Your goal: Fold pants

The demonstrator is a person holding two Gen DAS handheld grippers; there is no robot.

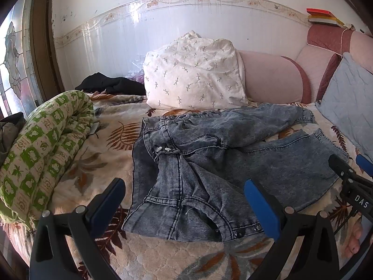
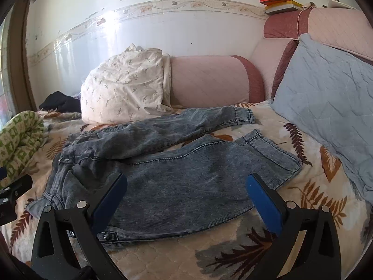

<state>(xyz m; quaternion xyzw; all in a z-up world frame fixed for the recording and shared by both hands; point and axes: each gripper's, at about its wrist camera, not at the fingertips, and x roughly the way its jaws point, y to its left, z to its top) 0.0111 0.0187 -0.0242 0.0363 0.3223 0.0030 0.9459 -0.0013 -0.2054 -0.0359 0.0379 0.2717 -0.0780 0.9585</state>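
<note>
1. Grey-blue denim pants (image 1: pixel 209 158) spread unfolded on the leaf-print blanket (image 1: pixel 112 140) covering the bed, waistband toward the left, both legs running right.
2. Legs split apart in a narrow V: far leg (image 2: pixel 186 121) rumpled and angled toward the pillows, near leg (image 2: pixel 198 175) lying flatter, cuff close to the blue-grey cushion (image 2: pixel 326 107).
3. Waist area bunched and partly turned over, metal snaps showing at the fly and near the front hem edge.
4. Left gripper (image 1: pixel 184 200) hovering above the waist end, jaws spread wide, nothing between the blue pads.
5. Right gripper (image 2: pixel 186 198) poised over the near leg, jaws likewise wide and empty; seen also at the right edge of the left wrist view.
6. White sprig-patterned pillow (image 1: pixel 193 74) just behind the pants, leaning on the pink headboard bolster (image 1: pixel 270 77).
7. Rolled green-and-white quilt (image 1: pixel 42 144) at the left of the bed, well apart from the pants.
8. Dark garment (image 1: pixel 112 84) heaped at the far left corner by the wall.
9. Stacked books (image 2: pixel 279 3) atop the headboard at the right.
</note>
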